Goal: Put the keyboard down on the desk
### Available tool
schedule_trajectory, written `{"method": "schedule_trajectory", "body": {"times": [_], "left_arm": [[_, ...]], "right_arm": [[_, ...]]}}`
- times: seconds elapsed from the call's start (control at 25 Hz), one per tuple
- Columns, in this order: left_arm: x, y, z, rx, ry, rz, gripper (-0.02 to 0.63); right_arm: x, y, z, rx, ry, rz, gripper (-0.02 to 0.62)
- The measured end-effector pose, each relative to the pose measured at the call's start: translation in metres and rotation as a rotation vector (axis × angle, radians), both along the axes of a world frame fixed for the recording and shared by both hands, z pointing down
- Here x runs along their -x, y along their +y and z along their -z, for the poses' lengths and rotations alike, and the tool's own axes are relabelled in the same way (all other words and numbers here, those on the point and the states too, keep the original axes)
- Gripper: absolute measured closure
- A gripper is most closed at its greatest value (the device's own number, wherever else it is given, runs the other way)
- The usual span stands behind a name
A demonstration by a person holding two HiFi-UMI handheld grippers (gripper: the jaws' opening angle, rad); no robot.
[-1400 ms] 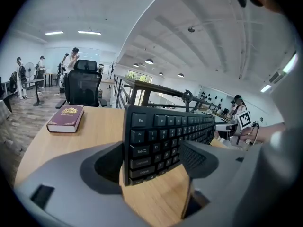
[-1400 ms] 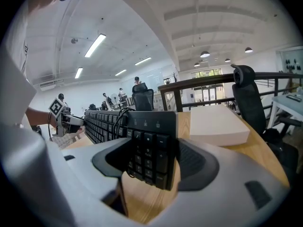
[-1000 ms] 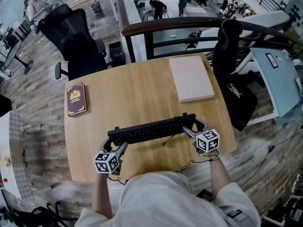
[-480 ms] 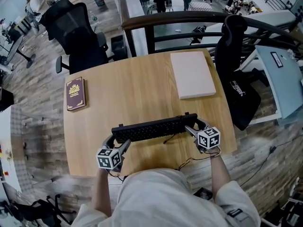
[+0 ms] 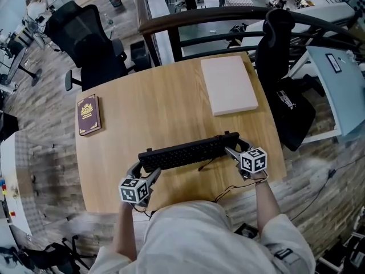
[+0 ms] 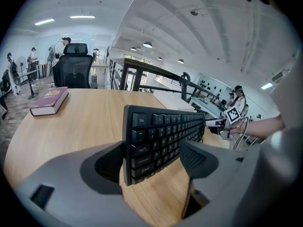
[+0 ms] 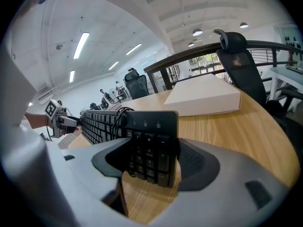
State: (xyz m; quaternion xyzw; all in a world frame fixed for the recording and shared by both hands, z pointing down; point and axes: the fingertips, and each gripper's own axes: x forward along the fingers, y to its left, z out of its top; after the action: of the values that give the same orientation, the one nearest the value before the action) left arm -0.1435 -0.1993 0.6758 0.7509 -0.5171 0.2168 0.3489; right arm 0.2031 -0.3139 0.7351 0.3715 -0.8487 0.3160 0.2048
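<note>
A black keyboard point(image 5: 182, 153) is near the front of the wooden desk point(image 5: 159, 107), tipped up on its long edge with the keys facing me. My left gripper point(image 5: 142, 167) is shut on its left end. My right gripper point(image 5: 235, 146) is shut on the number-pad end. In the left gripper view the keyboard point(image 6: 161, 136) stands upright between the jaws, with bare desk wood showing under its lower edge. The right gripper view shows the number pad point(image 7: 149, 145) clamped the same way. I cannot tell whether the lower edge touches the desk. The keyboard's black cable point(image 5: 228, 190) trails toward me.
A dark red book point(image 5: 89, 115) lies at the desk's left edge. A flat white box point(image 5: 230, 85) lies at the back right. A black office chair point(image 5: 85, 39) stands behind the desk on the left and another point(image 5: 279, 44) on the right. A dark railing runs behind.
The keyboard and both grippers have come slightly nearer to me across the desk. Both grips are unchanged.
</note>
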Motion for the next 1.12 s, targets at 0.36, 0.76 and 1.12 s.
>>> {"method": "schedule_trajectory", "body": {"times": [0.36, 0.76, 1.12], "left_arm": [[-0.004, -0.006, -0.005, 0.008, 0.0, 0.003, 0.233], [-0.002, -0.016, -0.019, 0.029, 0.043, 0.045, 0.233], [0.004, -0.027, -0.034, 0.06, 0.055, 0.057, 0.235]], "right_arm": [[-0.003, -0.007, -0.002, 0.003, -0.011, -0.01, 0.302], [-0.002, -0.013, -0.011, 0.016, -0.006, -0.03, 0.302], [0.0, -0.016, -0.016, 0.026, 0.014, -0.052, 0.302]]}}
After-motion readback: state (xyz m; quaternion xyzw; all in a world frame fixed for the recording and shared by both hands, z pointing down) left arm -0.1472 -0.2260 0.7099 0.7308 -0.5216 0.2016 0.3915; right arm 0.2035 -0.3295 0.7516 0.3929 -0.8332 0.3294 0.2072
